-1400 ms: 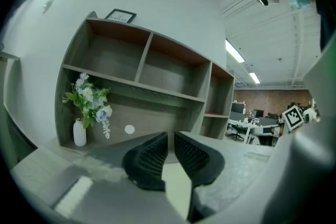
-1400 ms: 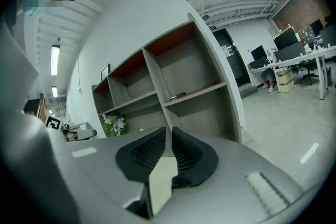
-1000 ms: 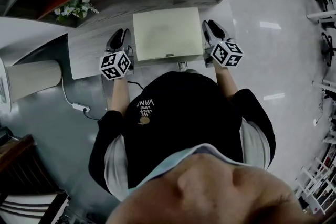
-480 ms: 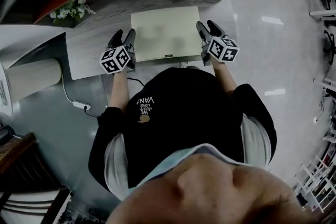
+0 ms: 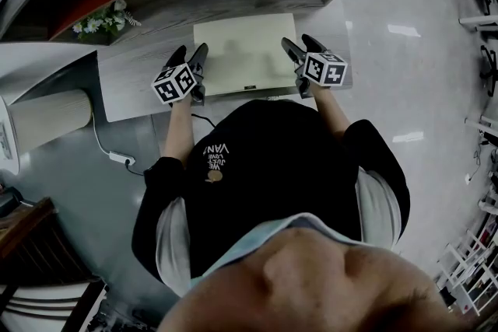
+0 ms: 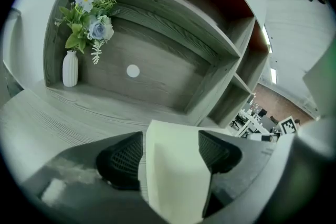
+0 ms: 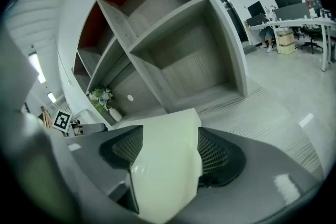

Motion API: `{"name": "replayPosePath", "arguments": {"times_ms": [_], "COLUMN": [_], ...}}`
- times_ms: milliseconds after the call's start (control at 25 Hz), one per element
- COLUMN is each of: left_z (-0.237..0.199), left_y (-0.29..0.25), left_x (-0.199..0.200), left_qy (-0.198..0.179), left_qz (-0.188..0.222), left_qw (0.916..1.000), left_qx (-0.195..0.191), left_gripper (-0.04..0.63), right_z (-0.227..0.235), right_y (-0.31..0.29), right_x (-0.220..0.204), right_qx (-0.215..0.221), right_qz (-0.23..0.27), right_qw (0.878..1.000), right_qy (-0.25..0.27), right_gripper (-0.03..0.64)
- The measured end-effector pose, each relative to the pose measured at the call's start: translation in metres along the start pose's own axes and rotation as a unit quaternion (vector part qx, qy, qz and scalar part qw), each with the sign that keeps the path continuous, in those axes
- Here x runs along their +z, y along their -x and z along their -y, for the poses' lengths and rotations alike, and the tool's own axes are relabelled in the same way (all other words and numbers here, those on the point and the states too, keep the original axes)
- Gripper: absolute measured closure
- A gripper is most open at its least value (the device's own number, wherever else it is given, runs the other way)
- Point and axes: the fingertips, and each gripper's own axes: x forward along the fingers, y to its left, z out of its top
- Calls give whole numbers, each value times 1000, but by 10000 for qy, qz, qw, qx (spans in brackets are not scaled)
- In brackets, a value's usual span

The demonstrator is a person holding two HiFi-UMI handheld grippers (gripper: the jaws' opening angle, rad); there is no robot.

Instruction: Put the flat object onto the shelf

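Both claws sit lower and closer to the shelf (image 5: 136, 85) than one second ago, and their jaws have just been opening from a narrow setting to a wide one. The board (image 5: 243, 50), flanked by the claws at its two side edges then as now, lies flat on the bottom ledge of the shelf.

Placement rationale: the left claw (image 6: 170, 157) and the right claw (image 7: 164, 152) flank opposite side edges of the board, near its front corners. A two-sided hold keeps a wide, thin item level. Judged from this layout, it also lets the board go down without tilting. Each gripper view shows a board edge running between the two mesh pads, with the jaws spread wide and not clamped on it. Judgement: the release step is in hand and the placement is essentially done. What remains is to draw both claws back off the edges.

Position: the board rests in front of the lower compartments, roughly centred under the upright divider. It is well apart from the vase (image 6: 70, 68) of flowers at the left end of the ledge.

Appearance: rectangular, thin, pale cream, plain-faced. The finish looks smooth, with a faint sheen in the right gripper view. A small dark mark sits at the middle of the near edge. Soft shadows lie on the top face.
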Motion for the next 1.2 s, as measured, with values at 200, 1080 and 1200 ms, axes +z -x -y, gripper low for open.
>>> {"name": "replayPosePath", "arguments": {"times_ms": [200, 1080, 1200], "left_z": [-3, -1, -1], "left_y": [-12, -37, -36], "left_x": [-9, -31, -31], "left_qy": [51, 278, 321], "left_qz": [-218, -749, -743], "left_qw": [9997, 9968, 9967], "left_qx": [6, -30, -29], "left_gripper": [267, 299, 316], "right_z": [11, 16, 16], "right_y": [-15, -37, -36], "right_x": [-12, -33, -32], "right_qx": [-26, 273, 205], "right_qz": [-313, -883, -871], "right_qw": [9995, 9951, 9955], "right_qy": [-88, -356, -324], "right_gripper": [295, 324, 331]}}
